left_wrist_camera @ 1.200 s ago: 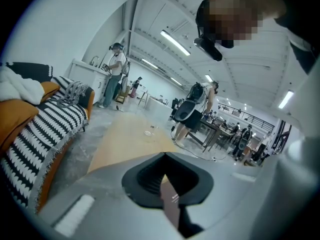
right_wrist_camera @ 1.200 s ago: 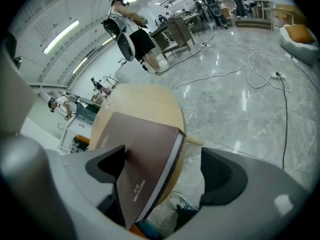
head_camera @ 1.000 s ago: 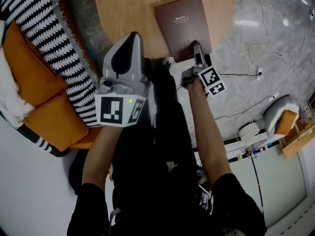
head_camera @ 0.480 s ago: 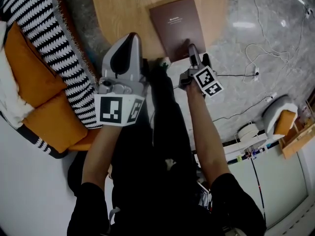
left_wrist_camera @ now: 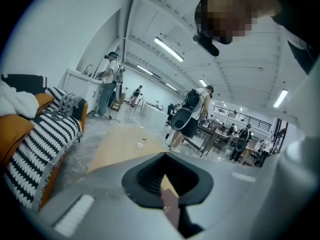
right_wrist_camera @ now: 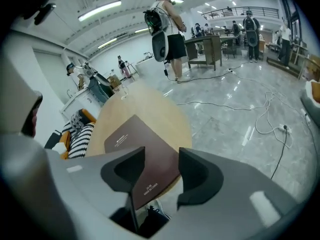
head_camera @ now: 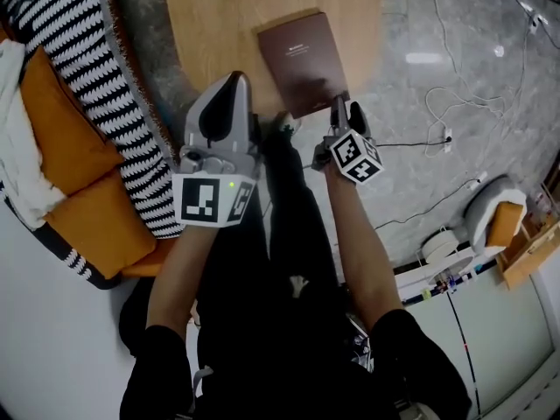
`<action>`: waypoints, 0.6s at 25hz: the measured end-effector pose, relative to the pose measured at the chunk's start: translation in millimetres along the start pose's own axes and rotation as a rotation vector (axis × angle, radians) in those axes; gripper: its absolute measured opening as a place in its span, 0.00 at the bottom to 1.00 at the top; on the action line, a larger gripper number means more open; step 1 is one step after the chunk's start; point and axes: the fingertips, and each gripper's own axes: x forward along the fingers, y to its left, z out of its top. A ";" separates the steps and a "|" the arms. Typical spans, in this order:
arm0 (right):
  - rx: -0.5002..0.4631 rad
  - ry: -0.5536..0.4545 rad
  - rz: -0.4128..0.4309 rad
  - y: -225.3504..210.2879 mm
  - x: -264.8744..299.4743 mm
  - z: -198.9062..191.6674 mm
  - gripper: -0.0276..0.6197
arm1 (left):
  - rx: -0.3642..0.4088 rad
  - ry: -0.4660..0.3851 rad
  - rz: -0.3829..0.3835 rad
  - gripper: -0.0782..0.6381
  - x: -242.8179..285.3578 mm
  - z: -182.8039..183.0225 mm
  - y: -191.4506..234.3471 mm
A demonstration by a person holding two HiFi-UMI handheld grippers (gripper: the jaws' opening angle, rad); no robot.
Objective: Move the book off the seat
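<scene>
Book [head_camera: 302, 59] lies flat on the round wooden bench [head_camera: 214, 16], brown cover up, its near end sticking out a little past the bench edge. It is off the sofa [head_camera: 83, 204] and well apart from it.

Right claw [head_camera: 345, 109] hangs tilted down just at the book's near end. Its jaws stand part-way apart and have just been closing. Nothing is clamped: the book shows through the gap but the pads don't press on it, so this claw is released.

Left claw [head_camera: 228, 84] is held beside it over the near bench edge. Its jaws are clenched together on nothing, with only a dark hollow between them.

The sofa, on the person's left, has orange cushions and a striped blanket [head_camera: 105, 86] over it. To the right is grey stone floor [head_camera: 437, 59] with cables [head_camera: 433, 138] trailing across it. The person's legs in dark trousers show under both arms.
</scene>
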 end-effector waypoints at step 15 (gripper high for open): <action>-0.051 -0.100 0.011 38.4 -57.8 69.5 0.06 | 0.035 -0.048 0.003 0.12 -28.0 68.8 -35.1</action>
